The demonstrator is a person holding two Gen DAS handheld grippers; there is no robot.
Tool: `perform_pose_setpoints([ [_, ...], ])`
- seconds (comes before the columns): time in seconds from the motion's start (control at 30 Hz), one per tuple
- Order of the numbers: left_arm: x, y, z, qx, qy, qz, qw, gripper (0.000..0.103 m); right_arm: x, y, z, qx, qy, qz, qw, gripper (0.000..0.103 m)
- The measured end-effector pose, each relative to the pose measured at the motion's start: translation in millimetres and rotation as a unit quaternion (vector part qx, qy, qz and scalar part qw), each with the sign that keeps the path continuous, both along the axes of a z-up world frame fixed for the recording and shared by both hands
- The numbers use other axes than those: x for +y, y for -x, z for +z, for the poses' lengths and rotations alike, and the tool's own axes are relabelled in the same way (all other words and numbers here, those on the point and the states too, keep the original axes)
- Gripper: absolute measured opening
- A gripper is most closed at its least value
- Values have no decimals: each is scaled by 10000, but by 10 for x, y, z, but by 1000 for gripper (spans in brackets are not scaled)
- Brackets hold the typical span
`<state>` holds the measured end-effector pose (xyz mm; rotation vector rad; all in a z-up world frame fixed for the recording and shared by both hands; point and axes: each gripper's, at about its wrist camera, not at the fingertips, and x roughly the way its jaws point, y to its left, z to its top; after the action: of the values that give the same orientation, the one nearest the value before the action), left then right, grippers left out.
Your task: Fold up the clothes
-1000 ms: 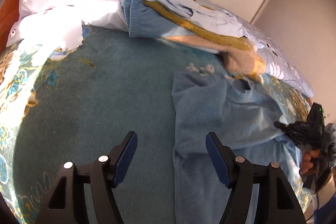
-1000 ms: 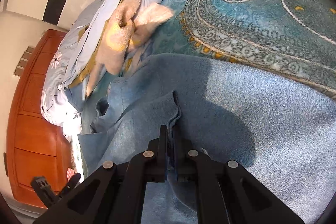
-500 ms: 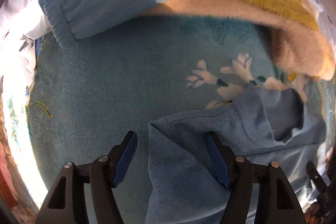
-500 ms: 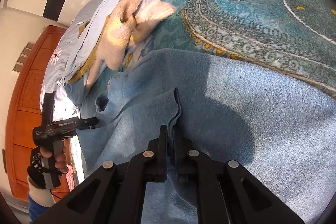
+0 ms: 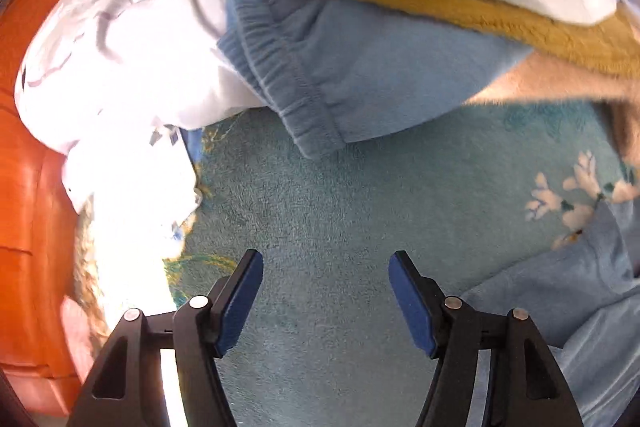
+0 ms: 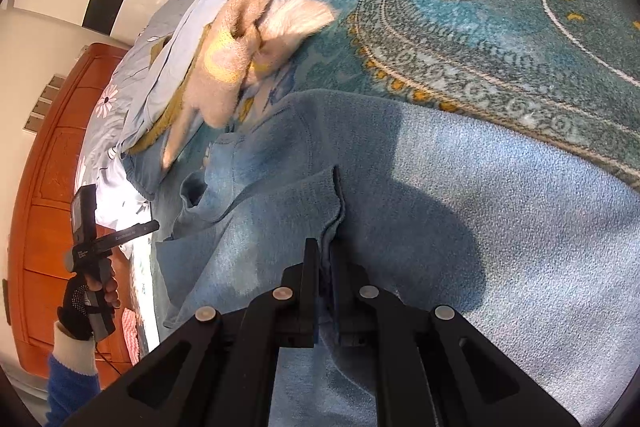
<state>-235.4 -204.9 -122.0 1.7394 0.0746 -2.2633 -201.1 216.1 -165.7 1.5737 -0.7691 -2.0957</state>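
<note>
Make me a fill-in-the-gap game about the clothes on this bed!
1. The right gripper is shut on the edge of the light ____ garment.
2. Between the left gripper fingers there is only the teal ____, no clothing.
3. In the pile, the mustard-yellow fleece lies ____ the blue garment with the elastic band.
4. The gloved hand holding the left gripper shows in front of the ____ wooden headboard.

Missing words: blue; blanket; on top of; orange

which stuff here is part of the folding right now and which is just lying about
In the job:
- light blue garment
- right claw, shut on its edge
- left claw, closing on nothing

Lying about:
- clothes pile
- floral bedding
- teal blanket
</note>
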Motion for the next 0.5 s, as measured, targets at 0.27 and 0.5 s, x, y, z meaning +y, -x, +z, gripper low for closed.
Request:
perform_pose_setpoints([
  [0.27, 181, -326, -73, 137, -1587, -428, 9863, 70, -23, -13, 34, -36, -85, -23, 10000, 6],
  [0.5, 168, -536, -268, 283, -2246, -292, 9736, 21, -8, -33, 32, -68, -63, -42, 9999, 6],
])
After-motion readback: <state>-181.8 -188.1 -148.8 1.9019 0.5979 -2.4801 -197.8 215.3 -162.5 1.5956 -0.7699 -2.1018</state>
